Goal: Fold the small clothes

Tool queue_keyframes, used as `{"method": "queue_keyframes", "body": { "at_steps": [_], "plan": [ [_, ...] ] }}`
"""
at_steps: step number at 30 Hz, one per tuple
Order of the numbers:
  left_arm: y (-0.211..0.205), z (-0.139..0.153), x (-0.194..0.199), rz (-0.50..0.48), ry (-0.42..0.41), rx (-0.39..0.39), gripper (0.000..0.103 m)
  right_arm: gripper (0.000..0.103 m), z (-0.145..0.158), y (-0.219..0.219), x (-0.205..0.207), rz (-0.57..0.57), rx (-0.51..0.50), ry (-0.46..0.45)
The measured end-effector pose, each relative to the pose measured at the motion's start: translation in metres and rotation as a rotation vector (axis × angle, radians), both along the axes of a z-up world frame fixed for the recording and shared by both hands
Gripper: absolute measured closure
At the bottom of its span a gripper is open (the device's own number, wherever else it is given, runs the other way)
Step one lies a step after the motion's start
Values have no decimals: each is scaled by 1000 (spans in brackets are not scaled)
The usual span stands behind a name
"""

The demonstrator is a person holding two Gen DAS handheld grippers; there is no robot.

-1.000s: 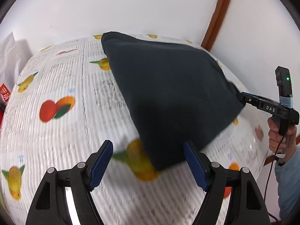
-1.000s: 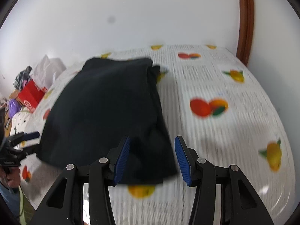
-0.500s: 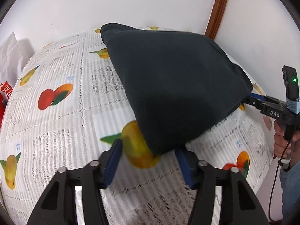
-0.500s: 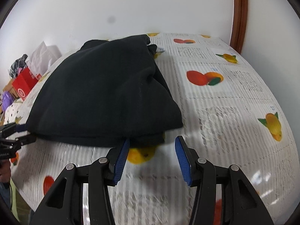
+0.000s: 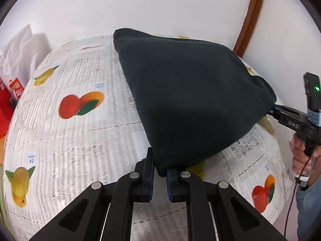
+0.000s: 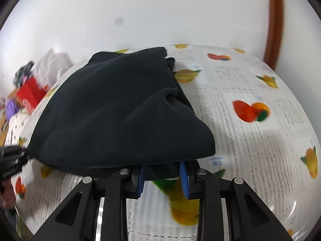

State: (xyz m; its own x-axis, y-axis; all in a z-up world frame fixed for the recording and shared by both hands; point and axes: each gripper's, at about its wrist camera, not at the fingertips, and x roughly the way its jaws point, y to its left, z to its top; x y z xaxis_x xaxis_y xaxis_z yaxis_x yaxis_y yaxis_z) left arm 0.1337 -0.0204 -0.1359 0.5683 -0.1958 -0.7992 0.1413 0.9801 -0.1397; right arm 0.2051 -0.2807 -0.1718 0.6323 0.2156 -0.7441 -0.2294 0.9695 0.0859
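A black garment (image 5: 192,92) lies folded on a table covered with a fruit-print cloth (image 5: 76,132). My left gripper (image 5: 160,173) is shut on the garment's near corner. In the right wrist view the garment (image 6: 120,112) bulges up, and my right gripper (image 6: 162,173) has its blue pads around the garment's near edge, with a gap still between them. The right gripper also shows at the garment's right corner in the left wrist view (image 5: 278,108). The left gripper shows at the left edge of the right wrist view (image 6: 12,160).
The fruit-print cloth (image 6: 260,140) covers the whole tabletop. A white wall stands behind it, with a brown wooden frame (image 5: 248,16) at the right. A red box (image 6: 30,94) and white bags (image 5: 18,54) sit beyond the table's left side.
Both grippers moved in to the garment's near edge. The left gripper closed from wide open onto the corner. The right gripper's jaws narrowed around the edge, and the garment's edge is lifted.
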Motion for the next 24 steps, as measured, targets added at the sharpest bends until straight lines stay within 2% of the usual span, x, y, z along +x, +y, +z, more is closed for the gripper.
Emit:
{"method": "queue_keyframes", "body": {
  "at_steps": [4, 6, 10, 11, 13, 14, 16, 17, 18, 20, 22, 24],
  "plan": [
    [8, -3, -6, -17, -3, -36, 90, 73, 16, -19, -25, 16, 35, -42],
    [8, -6, -10, -36, -4, -42, 85, 70, 29, -29, -31, -5, 78, -83],
    [0, -10, -7, -34, -9, -5, 64, 62, 43, -29, -20, -9, 147, -130],
    [-2, -10, -6, -32, -16, 3, 57, 62, 43, -26, -14, -8, 155, -130],
    [-5, -10, -5, -18, -28, 21, 50, 62, 36, -19, 3, -4, 152, -105],
    [-7, -11, -4, -10, -28, 34, 50, 62, 30, -14, 10, -13, 135, -81],
    [-10, -15, 1, 4, -8, 48, 51, 70, 18, -4, 25, -24, 99, -30],
    [-10, -15, 2, 10, -6, 44, 55, 88, 16, 0, 28, -18, 82, -14],
    [-10, -15, 2, 18, -12, 44, 60, 91, 18, -2, 27, -4, 107, -14],
    [-7, -15, 4, 31, -3, 46, 69, 92, 30, -23, 16, 46, 309, -36],
    [-4, -15, 7, 45, 7, 31, 73, 93, 28, -38, 10, 49, 407, -28],
    [-2, -15, 10, 43, 12, 23, 74, 94, 8, -42, 13, 3, 332, 26]
  ]
}}
